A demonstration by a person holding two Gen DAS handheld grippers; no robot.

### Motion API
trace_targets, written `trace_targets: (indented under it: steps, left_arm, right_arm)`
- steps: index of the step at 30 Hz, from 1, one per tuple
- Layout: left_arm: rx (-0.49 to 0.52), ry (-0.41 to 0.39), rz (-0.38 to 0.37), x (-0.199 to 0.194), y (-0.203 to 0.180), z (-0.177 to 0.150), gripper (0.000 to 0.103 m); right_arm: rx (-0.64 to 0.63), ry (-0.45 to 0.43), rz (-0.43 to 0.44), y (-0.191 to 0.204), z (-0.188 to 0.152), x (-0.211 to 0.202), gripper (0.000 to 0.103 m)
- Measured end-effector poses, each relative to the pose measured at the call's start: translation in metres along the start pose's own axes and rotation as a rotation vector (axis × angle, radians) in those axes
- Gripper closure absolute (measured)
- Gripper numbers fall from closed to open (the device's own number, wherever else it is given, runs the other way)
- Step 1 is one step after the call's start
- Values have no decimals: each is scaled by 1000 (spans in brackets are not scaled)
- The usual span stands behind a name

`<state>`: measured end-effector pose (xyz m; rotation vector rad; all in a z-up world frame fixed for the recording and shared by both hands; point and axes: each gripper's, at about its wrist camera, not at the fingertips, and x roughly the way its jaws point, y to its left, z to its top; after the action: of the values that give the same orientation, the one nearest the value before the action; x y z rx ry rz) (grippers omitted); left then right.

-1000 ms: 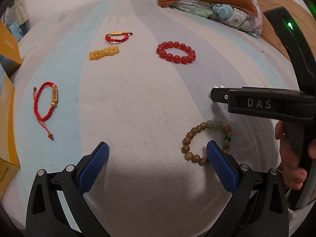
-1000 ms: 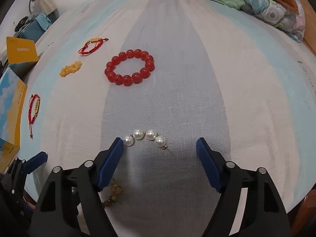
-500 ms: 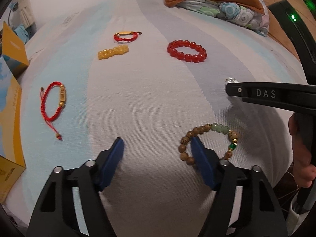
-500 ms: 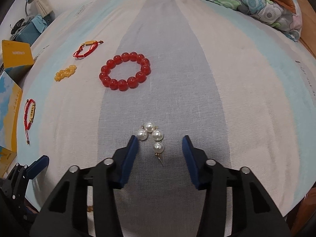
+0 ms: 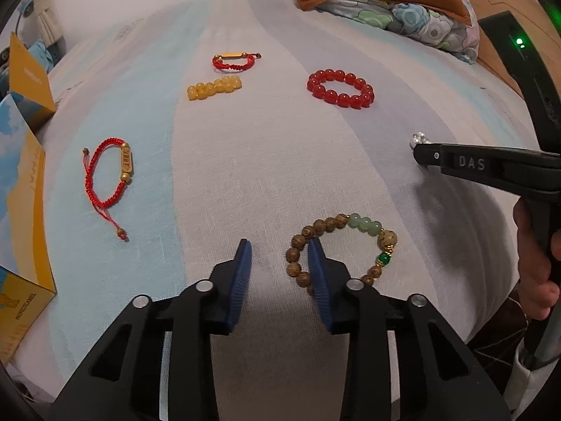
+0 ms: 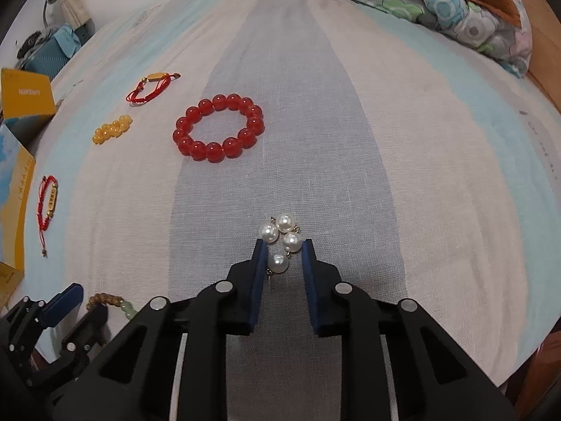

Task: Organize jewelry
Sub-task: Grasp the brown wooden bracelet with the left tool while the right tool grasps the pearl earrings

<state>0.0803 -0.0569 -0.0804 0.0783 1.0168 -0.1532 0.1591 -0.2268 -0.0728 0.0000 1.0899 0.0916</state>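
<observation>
A wooden bead bracelet (image 5: 345,244) with green beads lies on the striped bedsheet (image 5: 280,161). My left gripper (image 5: 280,249) is half closed and empty; its right finger rests over the bracelet's left side. My right gripper (image 6: 283,247) has its jaws narrowed around a short pearl strand (image 6: 282,236), the lowest pearl between the pads, a small gap on each side. The right gripper also shows in the left wrist view (image 5: 415,149), pearls at its tip. A red bead bracelet (image 6: 218,127), yellow beads (image 6: 112,129) and two red cord bracelets (image 6: 152,86) (image 6: 48,203) lie further off.
Yellow and blue cardboard boxes (image 5: 21,189) stand along the left edge of the bed. Folded floral and orange bedding (image 6: 455,7) lies at the far right. The bed's front edge is just below both grippers.
Both grippers have been closing steadily. The right one has bunched the pearl strand from a flat arc into a cluster between its pads. The left one has narrowed beside the wooden bracelet.
</observation>
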Motion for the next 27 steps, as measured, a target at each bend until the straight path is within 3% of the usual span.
trace_targets:
  steps: [4, 27]
  left_arm:
    - [9, 5, -9, -2, 0, -1, 86]
    - [-25, -27, -38, -27, 8, 10, 91]
  right_arm:
    - [-7, -6, -8, 2, 0, 0, 89]
    - [12, -46, 24, 1, 3, -16, 92]
